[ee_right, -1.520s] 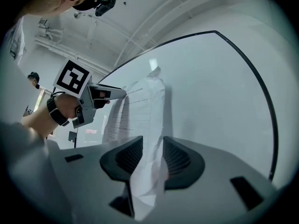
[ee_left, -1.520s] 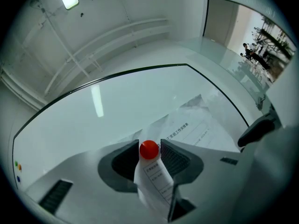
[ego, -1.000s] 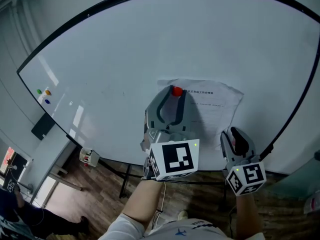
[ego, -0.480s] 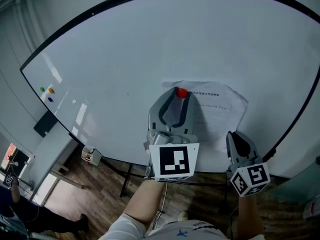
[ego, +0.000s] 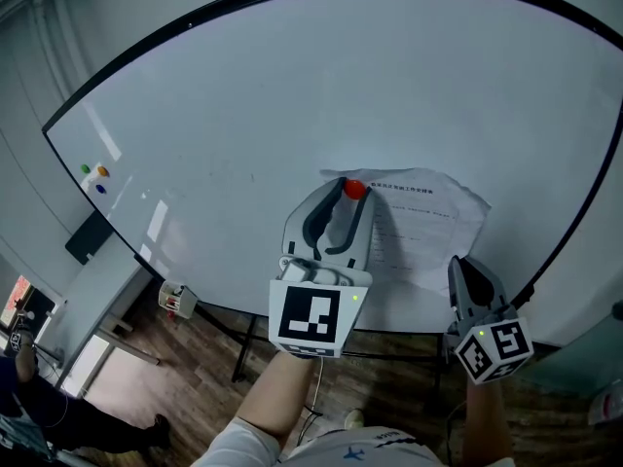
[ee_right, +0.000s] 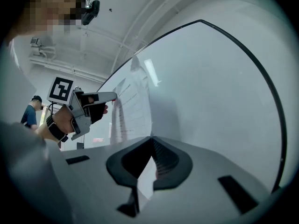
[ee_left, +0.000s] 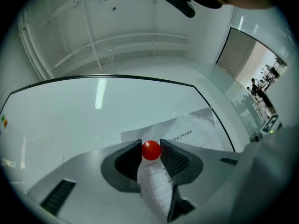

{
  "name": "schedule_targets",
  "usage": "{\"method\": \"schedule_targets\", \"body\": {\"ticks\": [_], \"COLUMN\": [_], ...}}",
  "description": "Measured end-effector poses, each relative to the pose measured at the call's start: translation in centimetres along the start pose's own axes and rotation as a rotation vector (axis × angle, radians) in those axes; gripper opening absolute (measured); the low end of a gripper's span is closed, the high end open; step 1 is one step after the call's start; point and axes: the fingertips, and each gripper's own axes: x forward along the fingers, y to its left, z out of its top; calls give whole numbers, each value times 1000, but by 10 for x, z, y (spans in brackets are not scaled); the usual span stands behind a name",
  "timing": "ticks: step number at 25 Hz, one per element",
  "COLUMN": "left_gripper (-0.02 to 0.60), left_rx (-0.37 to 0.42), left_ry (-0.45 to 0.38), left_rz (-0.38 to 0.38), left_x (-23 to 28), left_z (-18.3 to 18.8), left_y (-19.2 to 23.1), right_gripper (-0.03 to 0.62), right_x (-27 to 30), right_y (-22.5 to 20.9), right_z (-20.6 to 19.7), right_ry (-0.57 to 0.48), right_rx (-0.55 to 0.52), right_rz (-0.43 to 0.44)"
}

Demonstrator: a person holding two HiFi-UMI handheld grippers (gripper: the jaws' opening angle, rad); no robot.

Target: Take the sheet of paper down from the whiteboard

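Lies flat against the whiteboard (ego: pixel 292 95), this sheet of paper (ego: pixel 428 232), toward the lower right and close above the bottom edge. Seems to run lengthwise up the board, with the heading line at the top. Hangs from a single red magnet (ee_left: pixel 151 150) at the sheet's top left corner.

Reaches up from below with the left gripper (ego: pixel 353 195), pressed together on that magnet from both sides. Sits at the sheet's lower right with the right gripper (ego: pixel 459 264), jaws just closed and now nipping a white sliver of the paper's edge.

Places the sheet above and ahead of both tongs, the left one nearer the only fastening and the right one nearer the free bottom. Turns on that split, by my reading: draw the magnet straight off the board and keep the lower pinch firm to catch the loosened sheet. Otherwise risks a slide or droop toward the bottom edge.
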Motion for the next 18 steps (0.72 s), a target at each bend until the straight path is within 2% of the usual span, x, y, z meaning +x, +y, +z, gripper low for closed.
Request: {"method": "schedule_targets", "body": {"ticks": [7, 18], "left_gripper": [133, 132], "left_rx": [-63, -164], "left_ry": [13, 121], "left_rz": [-20, -20], "left_x": [-37, -65], "left_z": [-8, -36], "left_y": [-8, -35], "right_gripper": [15, 15], "right_x": [-12, -17], "right_y": [0, -1], "right_z": [-5, -1], "right_ry": [38, 122], "right_rx": [26, 35], "right_rz": [17, 62]}}
